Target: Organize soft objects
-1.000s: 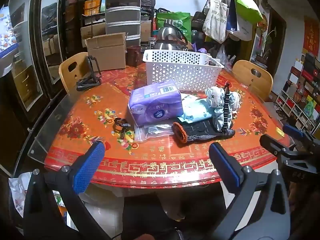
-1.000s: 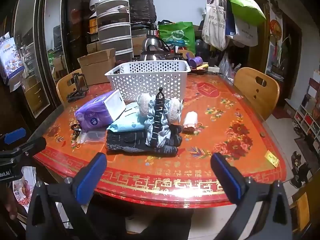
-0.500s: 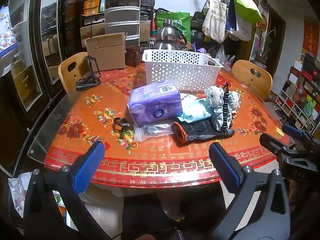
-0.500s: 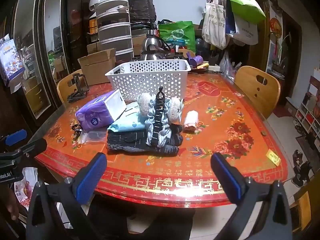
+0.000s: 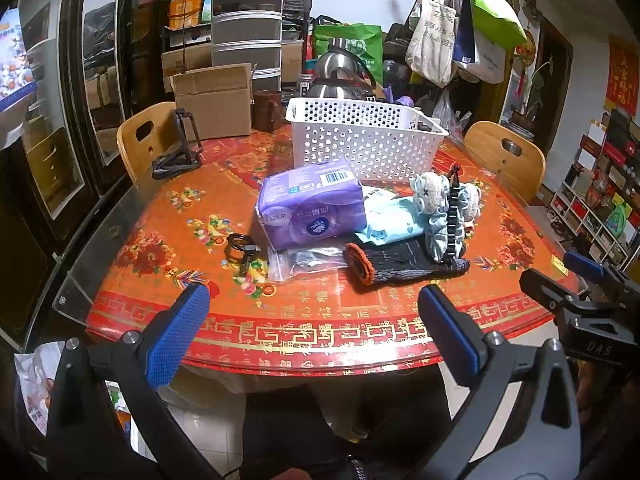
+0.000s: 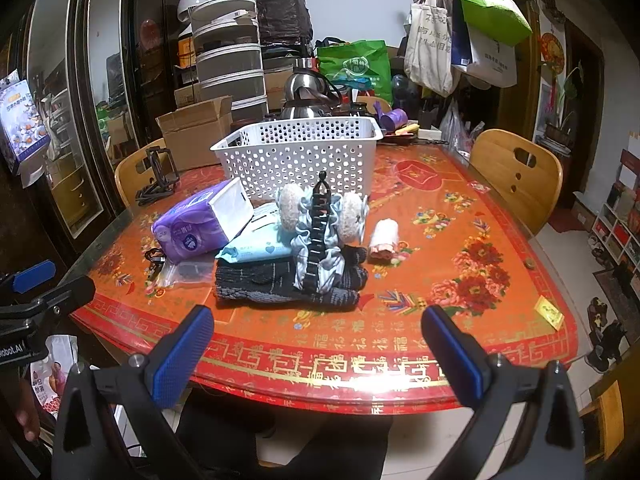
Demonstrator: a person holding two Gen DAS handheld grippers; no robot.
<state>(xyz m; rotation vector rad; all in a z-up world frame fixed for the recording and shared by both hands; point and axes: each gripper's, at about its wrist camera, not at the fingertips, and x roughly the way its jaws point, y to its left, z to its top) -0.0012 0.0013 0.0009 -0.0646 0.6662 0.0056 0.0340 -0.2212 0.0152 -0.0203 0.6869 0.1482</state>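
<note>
A pile of soft things lies mid-table in front of a white perforated basket (image 5: 366,140) (image 6: 304,148): a purple tissue pack (image 5: 310,208) (image 6: 192,226), a light blue wipes pack (image 5: 394,220) (image 6: 256,246), dark knit gloves (image 5: 404,264) (image 6: 280,282), a fluffy scrunchie with a black hair claw (image 5: 446,216) (image 6: 318,232), and a small pink roll (image 6: 384,240). My left gripper (image 5: 312,332) is open and empty, short of the table's near edge. My right gripper (image 6: 318,354) is open and empty at the same edge.
The round table (image 5: 160,220) has a red patterned glass top. On it lie a clear zip bag (image 5: 304,260), a black cable (image 5: 240,246), a black stand (image 5: 178,158), a cardboard box (image 5: 214,100) and a kettle (image 5: 340,76). Wooden chairs (image 6: 516,176) stand around.
</note>
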